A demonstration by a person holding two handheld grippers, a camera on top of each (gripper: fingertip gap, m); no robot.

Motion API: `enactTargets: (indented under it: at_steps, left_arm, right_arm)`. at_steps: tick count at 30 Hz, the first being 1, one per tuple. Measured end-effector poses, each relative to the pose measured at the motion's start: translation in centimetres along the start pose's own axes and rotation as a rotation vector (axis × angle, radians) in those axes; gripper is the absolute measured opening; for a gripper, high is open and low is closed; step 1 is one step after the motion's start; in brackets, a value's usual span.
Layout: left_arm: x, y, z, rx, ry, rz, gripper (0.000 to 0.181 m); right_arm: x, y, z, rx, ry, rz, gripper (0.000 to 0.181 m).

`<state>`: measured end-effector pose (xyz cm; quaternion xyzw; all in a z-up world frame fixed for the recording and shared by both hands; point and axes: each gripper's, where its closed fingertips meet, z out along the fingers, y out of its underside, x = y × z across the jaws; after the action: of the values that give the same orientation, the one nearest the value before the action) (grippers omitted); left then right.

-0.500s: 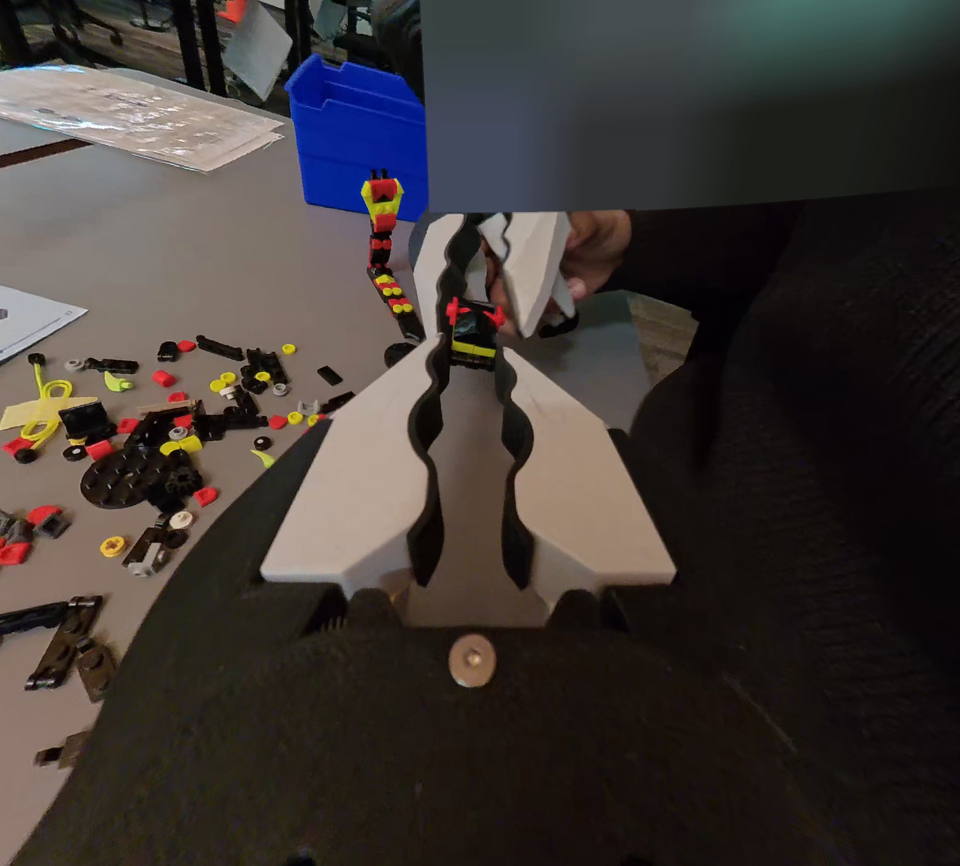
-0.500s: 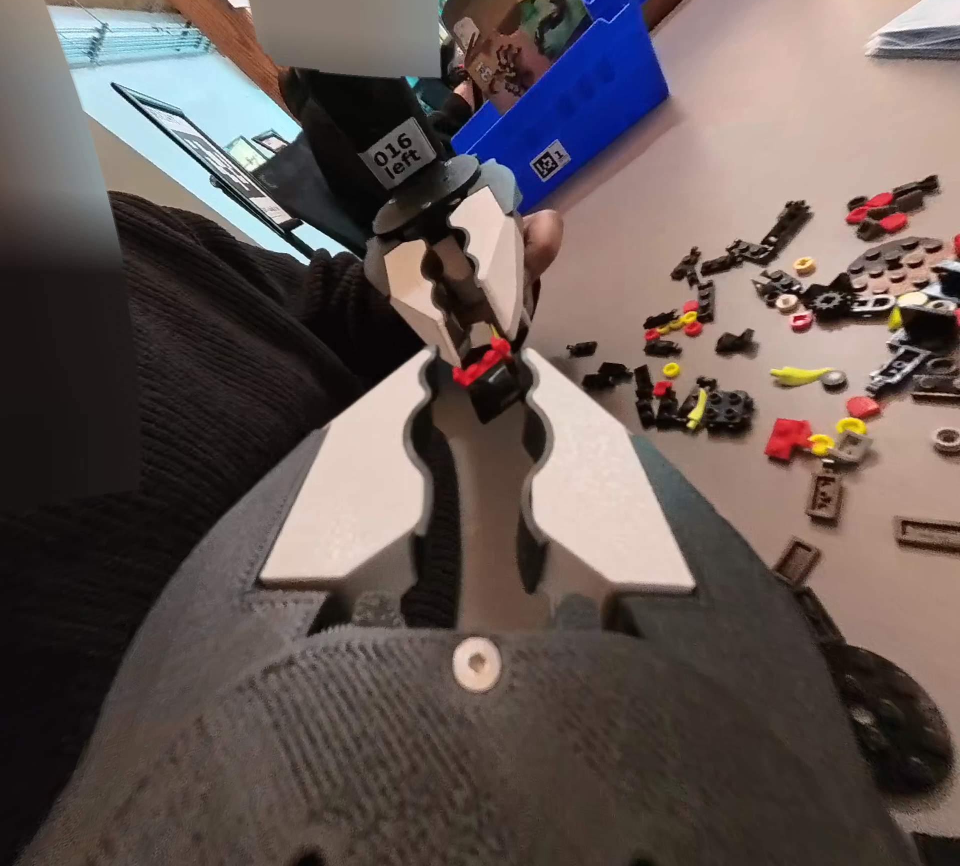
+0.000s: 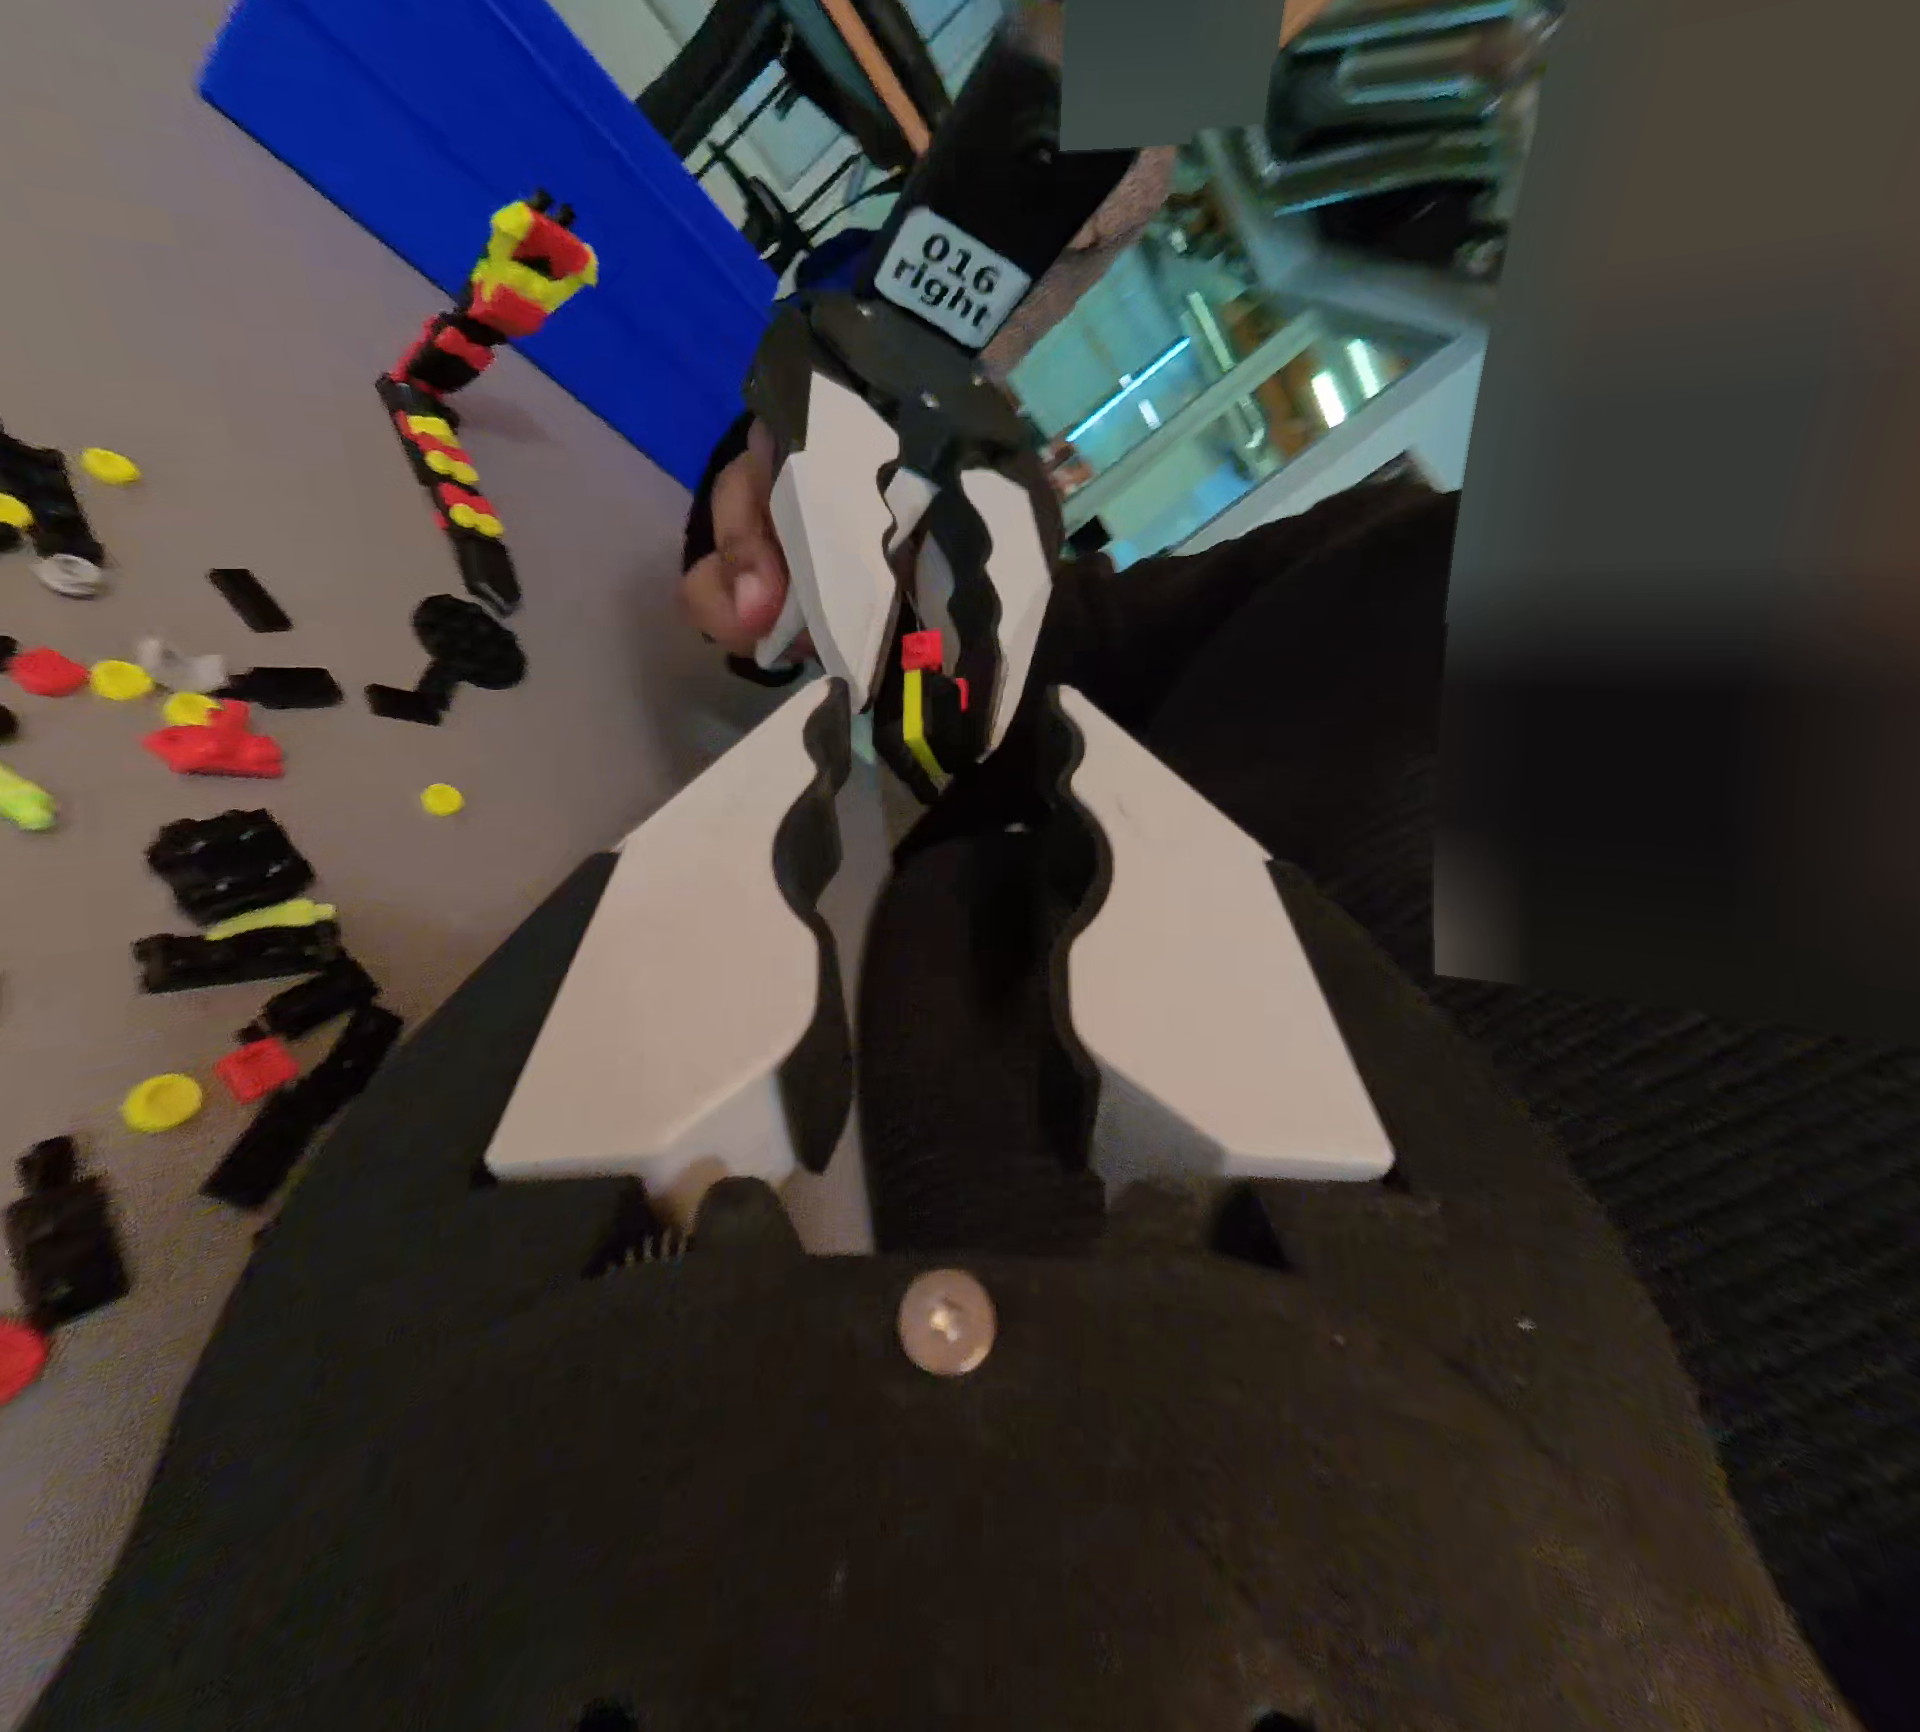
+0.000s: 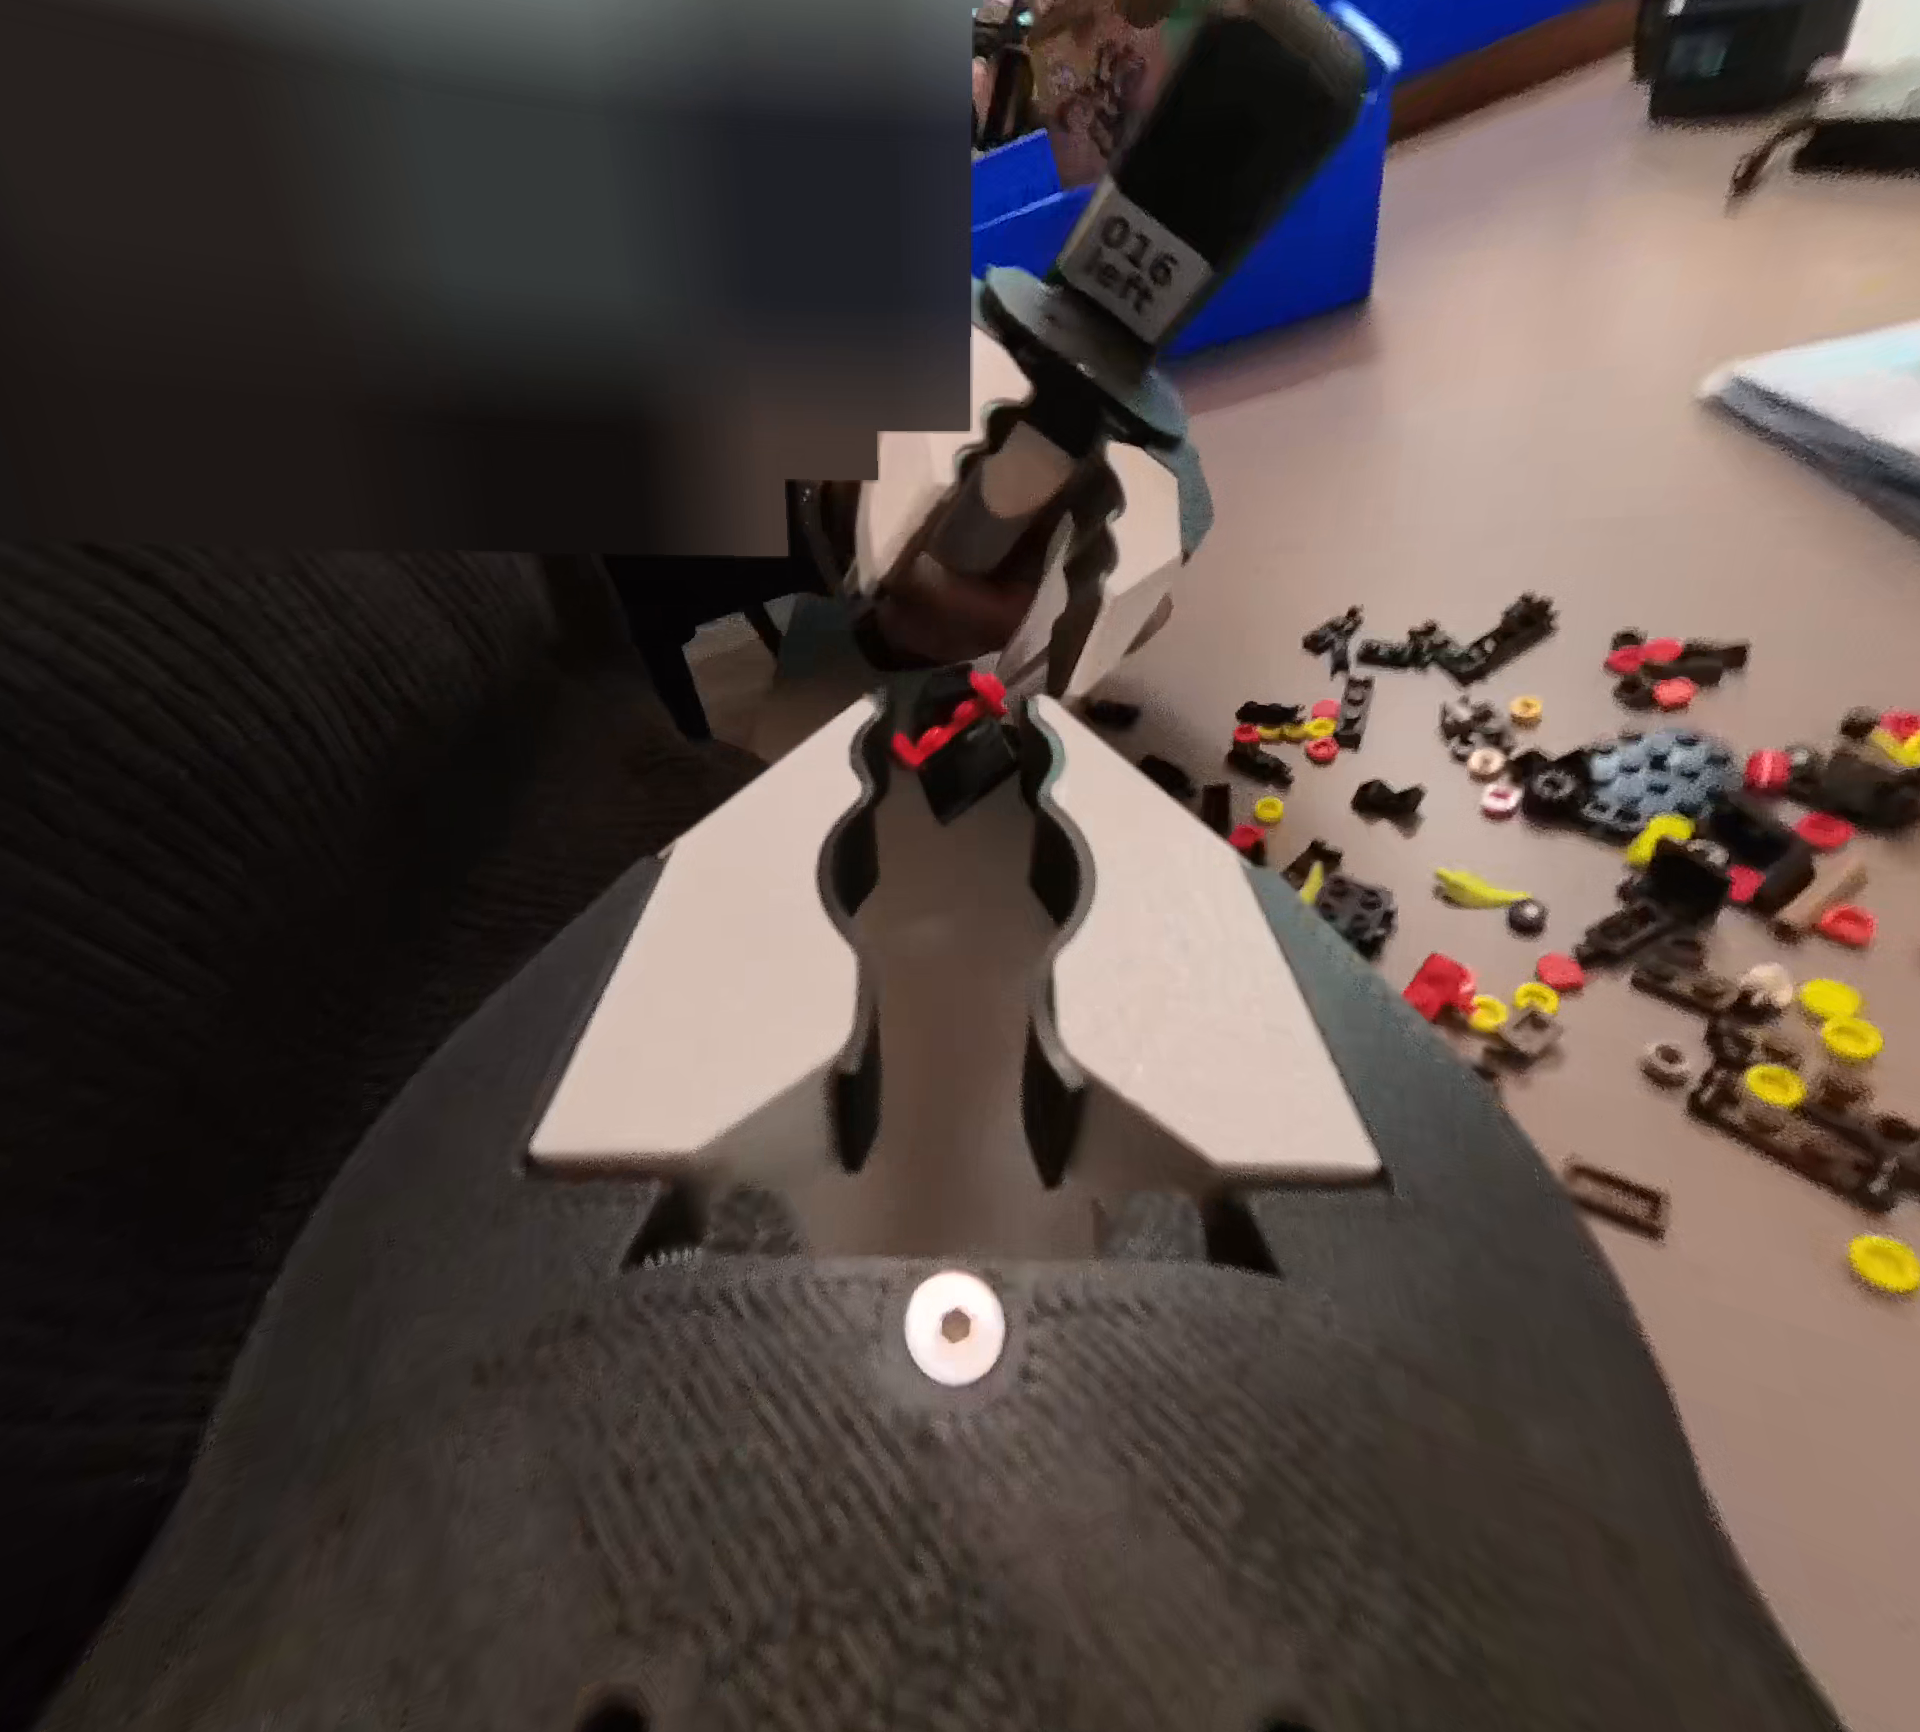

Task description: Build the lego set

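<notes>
A small black lego assembly with a yellow stripe and red clips (image 3: 920, 726) is held in the air above the table edge. My right gripper (image 3: 923, 724) comes down from above and is shut on it. In the right wrist view the assembly (image 4: 961, 763) sits between the right gripper's (image 4: 951, 716) tips. My left gripper (image 3: 945, 711) is open, its fingertips either side of the assembly with a gap on the left. It also shows in the right wrist view (image 4: 977, 643), just beyond the piece. A built black, red and yellow snake-like model (image 3: 457, 456) stands on the table.
Several loose black, red and yellow pieces (image 3: 229, 872) lie scattered on the grey table, also in the right wrist view (image 4: 1621, 778). A blue bin (image 3: 416, 82) stands behind the model. A paper stack (image 4: 1829, 415) lies at the far right. A person's hand (image 3: 727, 560) holds the right gripper. Both grippers' tips are close together, under 4 cm apart.
My left gripper's fingers have spread wider around the assembly. My right gripper has narrowed onto it. Both grippers have tilted and both views have swung round.
</notes>
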<state>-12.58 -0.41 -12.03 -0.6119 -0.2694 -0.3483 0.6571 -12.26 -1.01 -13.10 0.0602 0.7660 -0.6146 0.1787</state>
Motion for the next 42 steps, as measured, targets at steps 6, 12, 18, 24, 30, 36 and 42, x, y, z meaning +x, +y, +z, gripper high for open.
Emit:
enactTargets:
  at_steps: [6,12,18,24,30,36,42]
  left_arm:
    - [0.1,0.4,0.1,-0.010,0.051,-0.113,0.029]
    - [0.4,0.6,0.7,0.000,0.122,-0.226,0.019]
    - [0.6,0.7,0.7,-0.004,0.135,-0.239,0.013]
    - [0.8,0.7,0.7,-0.018,0.127,-0.203,0.013]
    - [0.8,0.4,0.8,-0.007,0.091,-0.161,0.012]
    - [0.8,0.3,0.8,-0.001,0.087,-0.163,0.012]
    - [0.6,0.0,0.7,0.034,0.104,-0.189,0.018]
  right_arm:
    - [-0.4,-0.8,-0.6,0.034,0.037,-0.197,0.022]
    - [-0.8,-0.5,-0.1,0.009,0.059,-0.289,0.022]
    - [-1.0,-0.6,0.0,0.014,0.064,-0.304,0.022]
    - [-1.1,-0.7,-0.1,0.022,0.050,-0.290,0.022]
    - [-1.0,-0.9,-0.2,0.028,0.056,-0.287,0.022]
    - [-0.9,-0.9,-0.2,0.031,0.057,-0.284,0.022]
    - [-0.6,-1.2,-0.3,0.049,0.069,-0.268,0.022]
